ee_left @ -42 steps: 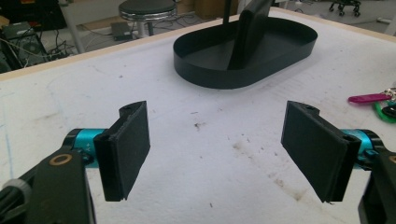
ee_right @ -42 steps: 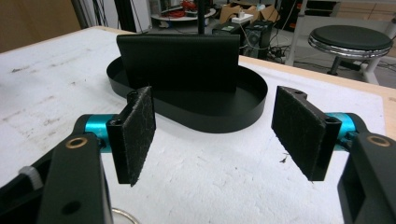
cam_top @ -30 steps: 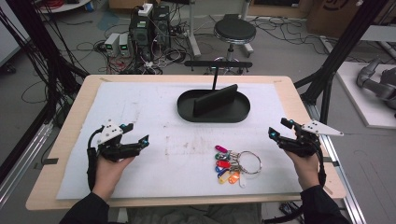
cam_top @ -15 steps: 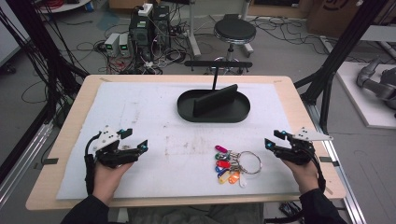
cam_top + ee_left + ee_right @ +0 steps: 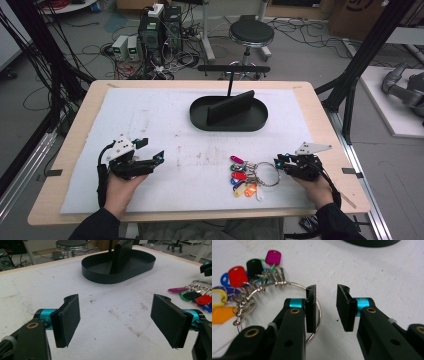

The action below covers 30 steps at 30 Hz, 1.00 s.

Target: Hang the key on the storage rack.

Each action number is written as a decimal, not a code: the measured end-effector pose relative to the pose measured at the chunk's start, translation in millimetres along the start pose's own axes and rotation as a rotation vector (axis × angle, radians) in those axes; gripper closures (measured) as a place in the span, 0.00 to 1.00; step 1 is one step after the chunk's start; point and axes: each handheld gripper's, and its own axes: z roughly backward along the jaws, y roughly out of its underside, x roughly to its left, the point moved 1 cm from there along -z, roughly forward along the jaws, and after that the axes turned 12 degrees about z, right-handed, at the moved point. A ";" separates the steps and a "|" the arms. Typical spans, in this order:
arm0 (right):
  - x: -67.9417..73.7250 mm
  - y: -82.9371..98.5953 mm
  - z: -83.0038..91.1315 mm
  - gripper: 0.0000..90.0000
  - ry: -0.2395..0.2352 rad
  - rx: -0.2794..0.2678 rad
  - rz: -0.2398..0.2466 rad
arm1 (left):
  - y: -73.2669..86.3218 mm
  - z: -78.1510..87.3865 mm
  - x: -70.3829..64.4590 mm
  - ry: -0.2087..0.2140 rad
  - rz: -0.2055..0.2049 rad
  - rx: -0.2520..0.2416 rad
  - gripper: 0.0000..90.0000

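Key ring (image 5: 266,173) beside right gripper (image 5: 278,163)

The person's left hand (image 5: 120,186) comes in from the bottom left of the high view and holds the black two-jaw left gripper (image 5: 153,161) low, pointing to the right and a little forward. In the left gripper view its two flat black jaws stand wide apart, with nothing between them. The person's right hand (image 5: 316,186) comes in from the bottom right, with a dark sleeve at the wrist, and holds the black two-jaw right gripper (image 5: 276,163) pointing to the left. In the right gripper view its jaws are parted by a narrow gap and grip nothing.
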 end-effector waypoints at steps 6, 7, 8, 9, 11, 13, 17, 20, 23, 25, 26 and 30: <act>0.2 1.4 -8.5 0.82 -0.027 0.050 -0.020 | 0.5 0.4 0.8 -0.005 0.002 0.002 0.26; 0.1 1.6 -10.3 0.82 -0.032 0.059 -0.012 | 0.7 0.6 0.7 -0.007 0.004 0.002 0.26; 0.7 1.7 -12.0 0.82 -0.037 0.071 -0.007 | 0.8 0.9 0.6 -0.008 0.005 0.001 0.26; 1.8 1.7 -13.6 0.82 -0.038 0.084 0.000 | 0.9 1.1 0.6 -0.008 0.004 0.001 0.26; 3.4 1.0 -15.5 0.84 -0.030 0.104 0.020 | 0.8 1.5 0.7 -0.008 0.002 0.001 0.26; 3.4 1.0 -15.5 0.85 -0.029 0.107 0.016 | 0.7 1.5 0.6 -0.007 0.002 0.000 0.26; 3.9 1.2 -16.0 0.90 -0.017 0.105 0.025 | 0.9 0.6 -1.0 -0.003 0.001 0.002 0.26; 4.2 0.2 -16.4 0.97 -0.016 0.107 0.032 | 0.6 0.3 -2.0 -0.001 -0.003 0.001 0.26; 3.6 -0.5 -16.5 0.97 -0.022 0.110 0.042 | 0.5 0.4 -2.5 -0.005 -0.004 0.001 0.26; 2.1 -0.2 -16.4 0.97 -0.030 0.107 0.027 | 0.1 0.7 -2.0 -0.007 -0.005 0.001 0.26; 1.7 -0.6 -16.6 0.97 -0.021 0.105 0.019 | 0.1 0.8 -1.7 -0.009 -0.007 0.001 0.26; 1.2 -1.7 -16.8 0.97 0.001 0.101 0.020 | 0.5 0.9 -1.3 -0.009 -0.003 -0.001 0.26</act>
